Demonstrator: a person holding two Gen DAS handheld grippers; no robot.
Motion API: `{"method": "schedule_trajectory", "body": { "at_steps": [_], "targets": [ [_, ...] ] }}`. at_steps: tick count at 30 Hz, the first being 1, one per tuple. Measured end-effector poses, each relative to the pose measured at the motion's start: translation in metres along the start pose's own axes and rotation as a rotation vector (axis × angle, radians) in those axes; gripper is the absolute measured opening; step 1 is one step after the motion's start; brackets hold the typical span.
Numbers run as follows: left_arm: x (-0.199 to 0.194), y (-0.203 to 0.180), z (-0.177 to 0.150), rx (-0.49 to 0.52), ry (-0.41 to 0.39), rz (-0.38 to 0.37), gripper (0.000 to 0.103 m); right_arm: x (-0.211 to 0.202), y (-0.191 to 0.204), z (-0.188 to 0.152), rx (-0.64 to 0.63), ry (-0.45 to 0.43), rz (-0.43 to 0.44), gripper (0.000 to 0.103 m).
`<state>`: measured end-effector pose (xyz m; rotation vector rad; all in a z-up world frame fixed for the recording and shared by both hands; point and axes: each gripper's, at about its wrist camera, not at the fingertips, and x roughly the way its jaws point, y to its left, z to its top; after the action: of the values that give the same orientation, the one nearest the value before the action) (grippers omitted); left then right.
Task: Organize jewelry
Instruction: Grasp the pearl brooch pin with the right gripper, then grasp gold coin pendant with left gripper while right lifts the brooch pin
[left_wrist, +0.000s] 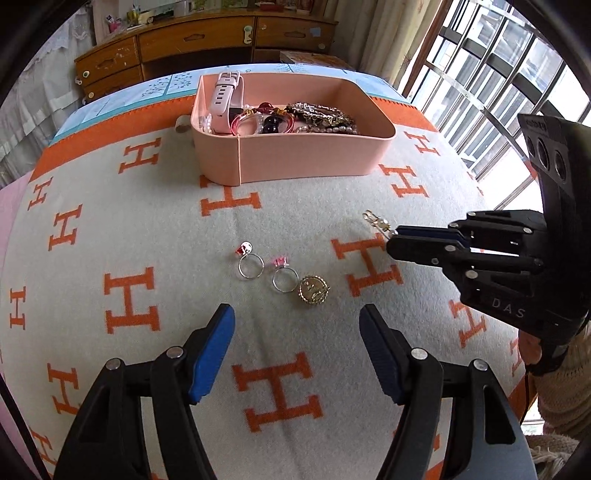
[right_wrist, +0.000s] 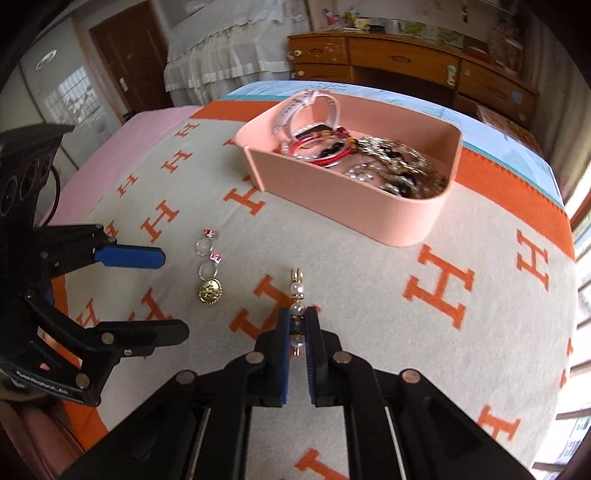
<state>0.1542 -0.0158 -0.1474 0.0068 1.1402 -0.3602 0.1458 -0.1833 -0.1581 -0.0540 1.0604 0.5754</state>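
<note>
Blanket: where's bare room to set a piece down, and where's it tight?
The blanket is free left of the two rings and between them and the pink box. It is crowded around the rings, the gold brooch and the right gripper, shut on the pearl clip. The box is nearly full.

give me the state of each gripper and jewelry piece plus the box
left gripper: open, holding nothing
right gripper: shut on pearl clip
pearl clip: pinched between the fingers
two rings: loose on blanket
gold brooch: loose on blanket, beside a ring
pink box: open-topped, holds jewelry
</note>
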Motion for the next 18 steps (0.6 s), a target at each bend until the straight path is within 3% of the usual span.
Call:
{"method": "schedule_trajectory", "body": {
  "at_steps": [3,8,14,18],
  "targets": [
    [0.006,-0.01,0.006,0.012,0.001,0.005,0.051,-0.015,-0.013,-0.013,0.119,-0.06,0.028,0.007],
    [0.018,-0.024,0.006,0.061,0.003,0.023,0.041,-0.038,-0.027,-0.037,0.27,-0.144,0.07,0.007],
    [0.022,-0.03,0.009,0.091,-0.022,0.032,0.038,-0.052,-0.03,-0.059,0.349,-0.215,0.1,0.007],
    [0.024,-0.028,0.011,0.087,-0.043,0.03,0.033,-0.043,-0.03,-0.07,0.37,-0.197,0.111,0.007]
  ]
}}
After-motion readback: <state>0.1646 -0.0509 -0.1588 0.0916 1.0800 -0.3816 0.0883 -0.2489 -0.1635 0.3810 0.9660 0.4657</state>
